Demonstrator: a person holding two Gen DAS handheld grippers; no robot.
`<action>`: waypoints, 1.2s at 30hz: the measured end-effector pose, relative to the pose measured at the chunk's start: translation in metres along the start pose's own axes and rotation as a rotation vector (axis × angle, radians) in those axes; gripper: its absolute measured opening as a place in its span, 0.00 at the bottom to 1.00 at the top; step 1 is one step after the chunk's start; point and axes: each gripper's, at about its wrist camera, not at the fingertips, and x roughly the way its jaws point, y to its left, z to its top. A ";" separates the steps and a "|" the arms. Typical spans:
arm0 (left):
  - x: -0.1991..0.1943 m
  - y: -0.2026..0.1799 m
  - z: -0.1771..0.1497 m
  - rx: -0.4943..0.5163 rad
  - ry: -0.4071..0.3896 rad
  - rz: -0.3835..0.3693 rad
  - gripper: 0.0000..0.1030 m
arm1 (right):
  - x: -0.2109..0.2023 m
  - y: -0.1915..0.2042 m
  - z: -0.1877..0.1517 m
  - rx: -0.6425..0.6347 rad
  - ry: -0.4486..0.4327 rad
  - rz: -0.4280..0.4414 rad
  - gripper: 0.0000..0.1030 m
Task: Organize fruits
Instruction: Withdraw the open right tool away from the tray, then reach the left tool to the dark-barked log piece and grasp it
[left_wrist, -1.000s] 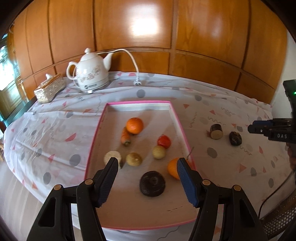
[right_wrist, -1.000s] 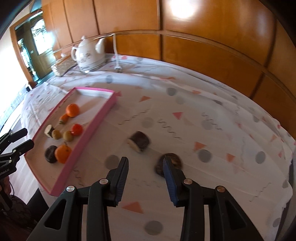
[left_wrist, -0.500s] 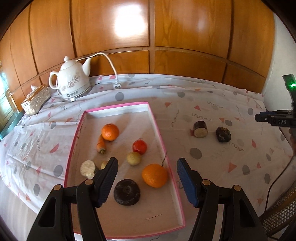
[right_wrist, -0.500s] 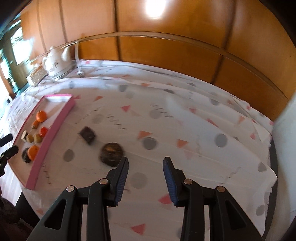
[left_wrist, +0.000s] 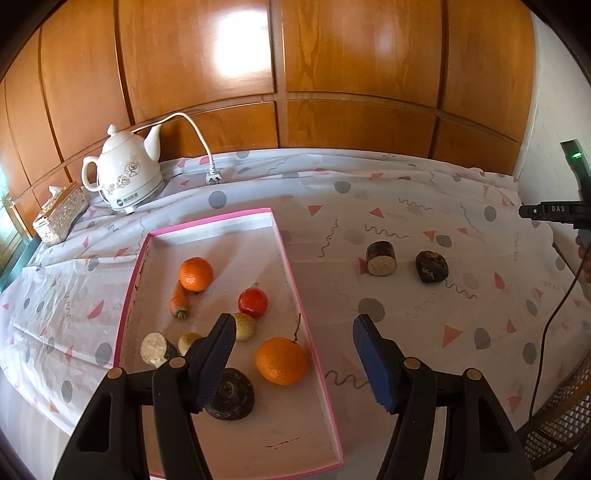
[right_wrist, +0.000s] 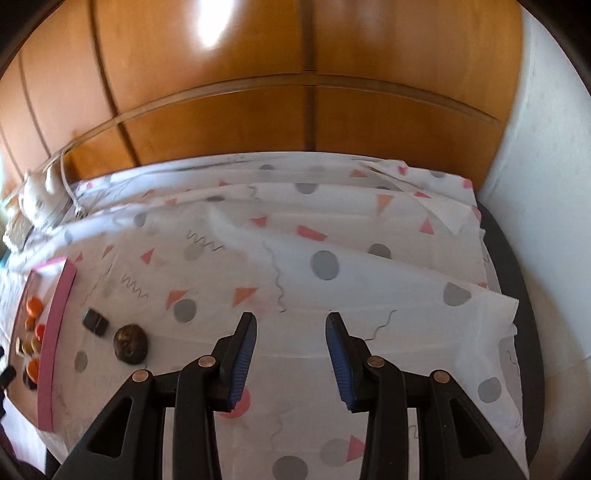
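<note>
Hovering over the near end of a pink-rimmed tray (left_wrist: 291, 266), left gripper (left_wrist: 291, 363) with blue pads well apart and nothing between them. Inside the tray: an orange (left_wrist: 281, 360) just beside the right wall, a dark flat round fruit (left_wrist: 232, 395) partly behind the left finger, a red tomato-like fruit (left_wrist: 252, 302), a pale round fruit (left_wrist: 244, 326), a smaller tan one (left_wrist: 189, 342), a cut pale-faced piece (left_wrist: 155, 349) near the left wall, a small carrot (left_wrist: 179, 301) touching a second orange (left_wrist: 196, 274) further back. Out on the patterned tablecloth (left_wrist: 406, 221), right of the tray and apart from it, a dark cut cylinder with a pale face (left_wrist: 381, 258) and, just beside it, a dark lumpy fruit (left_wrist: 431, 266). At the far left, a white teapot (left_wrist: 123, 173) with its cord, and a tissue box (left_wrist: 61, 218) by the wooden panelling (left_wrist: 332, 55).

Seen from the other wrist, somewhat blurred: right gripper (right_wrist: 291, 356) above bare cloth, pads separated by a narrower gap, gripping nothing. Both dark pieces well off to its left, between it and the tray's pink edge
</note>
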 end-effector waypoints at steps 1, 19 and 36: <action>0.001 -0.002 0.001 0.004 0.001 -0.002 0.65 | 0.000 -0.004 0.001 0.013 -0.001 -0.004 0.38; 0.013 -0.028 0.015 0.050 0.011 -0.036 0.65 | 0.004 -0.070 0.005 0.228 -0.021 -0.146 0.38; 0.054 -0.044 0.042 0.007 0.088 -0.113 0.65 | -0.011 -0.170 -0.023 0.665 -0.002 -0.446 0.40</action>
